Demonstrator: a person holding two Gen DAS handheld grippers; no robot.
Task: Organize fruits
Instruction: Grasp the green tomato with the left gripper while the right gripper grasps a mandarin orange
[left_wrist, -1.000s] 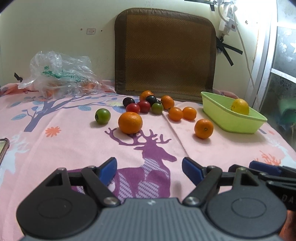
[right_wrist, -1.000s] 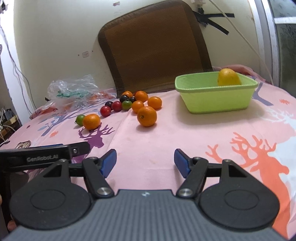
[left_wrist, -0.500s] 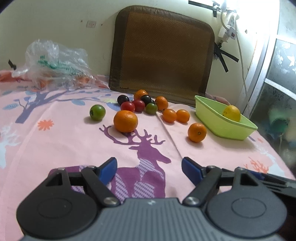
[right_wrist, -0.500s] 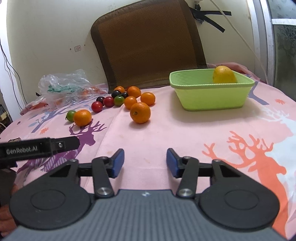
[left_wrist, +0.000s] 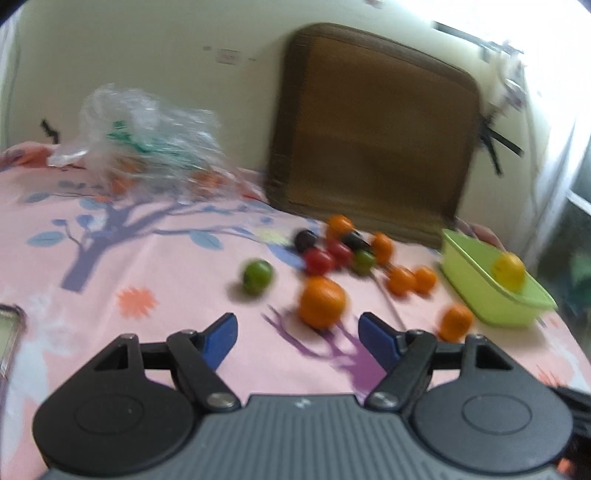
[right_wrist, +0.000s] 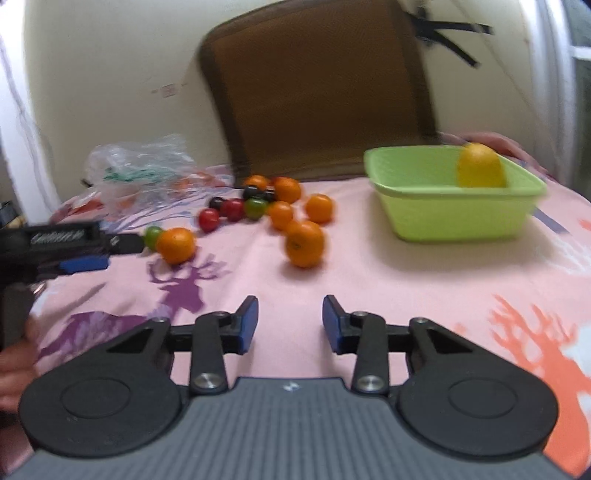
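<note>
Closer now to the big orange (left_wrist: 322, 302) than half a second ago, left gripper (left_wrist: 298, 339) lined up just short of it, jaws wide apart and empty. Narrower than before but parted and empty too, right gripper (right_wrist: 290, 323). Lying well left of the green basket (right_wrist: 458, 218), with one yellow fruit (right_wrist: 480, 166) inside. Likely a first grasp coming.

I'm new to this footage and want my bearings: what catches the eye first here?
A loose cluster of oranges and small red, dark and green fruits lies on the pink deer-print cloth, before a brown cushion. To its right stands a green basket holding one yellow fruit. Both the left gripper and the right gripper are open and empty.
</note>
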